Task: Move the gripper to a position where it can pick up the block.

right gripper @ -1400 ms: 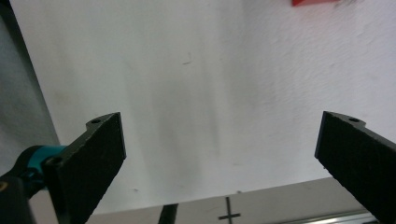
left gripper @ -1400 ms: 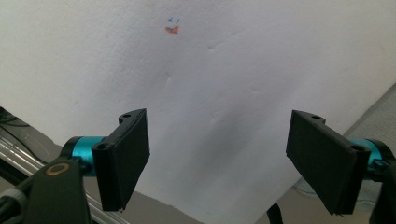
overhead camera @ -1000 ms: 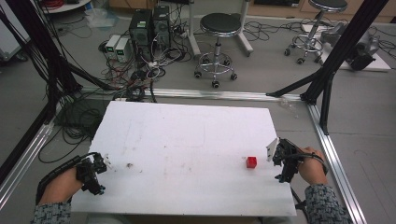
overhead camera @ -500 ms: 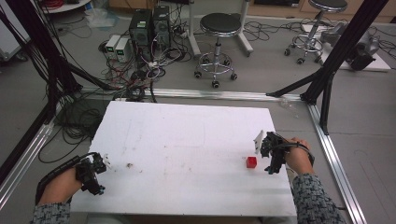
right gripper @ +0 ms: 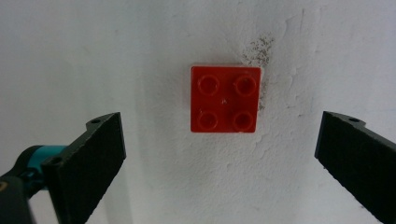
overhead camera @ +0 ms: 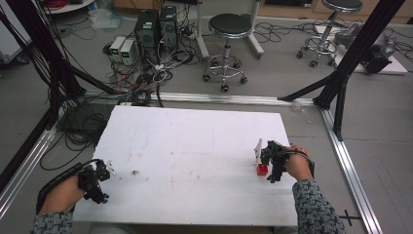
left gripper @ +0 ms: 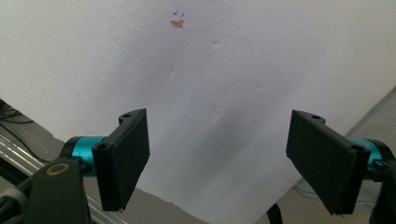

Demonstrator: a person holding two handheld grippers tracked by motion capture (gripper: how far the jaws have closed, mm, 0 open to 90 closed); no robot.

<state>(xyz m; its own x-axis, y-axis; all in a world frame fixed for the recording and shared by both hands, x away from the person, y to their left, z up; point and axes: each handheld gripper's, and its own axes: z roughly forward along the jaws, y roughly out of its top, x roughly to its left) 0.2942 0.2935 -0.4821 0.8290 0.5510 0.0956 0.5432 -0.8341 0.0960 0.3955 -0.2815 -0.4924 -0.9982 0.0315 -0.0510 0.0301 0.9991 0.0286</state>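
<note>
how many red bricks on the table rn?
1. The red brick lies studs-up near the table's right edge, ahead of the open right gripper. None seen elsewhere.

A small red building brick (right gripper: 225,99) with four round studs in a two-by-two square is lying flat, studs up, on the white surface (overhead camera: 195,146). It is sitting toward the right side of the surface (overhead camera: 263,169), beside a patch of dark specks
</note>
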